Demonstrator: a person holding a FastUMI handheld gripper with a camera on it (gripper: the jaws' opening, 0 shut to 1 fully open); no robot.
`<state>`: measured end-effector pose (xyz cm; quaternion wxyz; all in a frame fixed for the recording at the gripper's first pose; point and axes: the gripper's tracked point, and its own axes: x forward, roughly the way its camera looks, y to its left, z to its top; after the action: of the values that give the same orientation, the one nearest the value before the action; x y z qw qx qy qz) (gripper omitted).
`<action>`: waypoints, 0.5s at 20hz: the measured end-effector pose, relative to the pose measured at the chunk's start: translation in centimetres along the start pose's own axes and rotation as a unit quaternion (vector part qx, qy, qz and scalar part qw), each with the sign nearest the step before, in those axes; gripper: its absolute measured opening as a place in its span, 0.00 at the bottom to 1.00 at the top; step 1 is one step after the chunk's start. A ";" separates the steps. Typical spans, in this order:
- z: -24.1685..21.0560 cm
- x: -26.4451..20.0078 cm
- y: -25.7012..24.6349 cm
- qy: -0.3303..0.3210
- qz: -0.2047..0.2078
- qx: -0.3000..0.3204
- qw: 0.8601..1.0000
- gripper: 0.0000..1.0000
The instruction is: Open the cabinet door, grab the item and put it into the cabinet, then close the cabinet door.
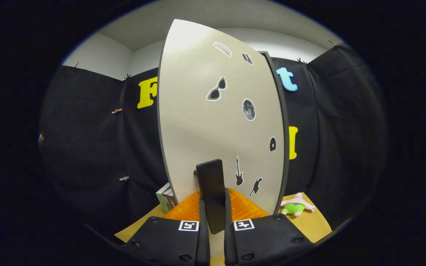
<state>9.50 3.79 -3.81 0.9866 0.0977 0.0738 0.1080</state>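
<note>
A tall beige cabinet door [205,122] with several dark stickers stands right in front of me. Its black upright handle [211,184] sits low on the door, between my fingers. My gripper [215,207] is shut on this handle, with one finger pressing on each side. The cabinet's dark frame [284,129] shows along the door's right edge. I cannot tell how far the door stands off the frame, and the inside is hidden. A small pink and green plush toy [296,207] lies on the table to the right of the cabinet, beyond my right finger.
The cabinet stands on a tan wooden table [314,225]. A small green and brown box [166,197] stands at the cabinet's lower left corner. Black cloth walls close the booth on the left, behind and on the right.
</note>
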 end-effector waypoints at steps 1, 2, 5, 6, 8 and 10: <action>0.1 -0.4 -0.5 -0.002 -0.007 -0.001 1.000 0.19; 0.2 -0.8 -1.1 -0.005 -0.015 -0.002 1.000 0.19; 0.4 -1.6 -2.9 -0.011 -0.046 0.000 0.999 0.18; 0.5 -2.0 -3.8 -0.014 -0.060 0.002 0.998 0.18; 1.0 -2.9 -6.4 -0.024 -0.093 0.005 0.995 0.18; 1.5 -3.8 -9.1 -0.031 -0.125 0.009 0.992 0.18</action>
<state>7.85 -6.08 -3.77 0.9932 0.1001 0.0556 -0.0195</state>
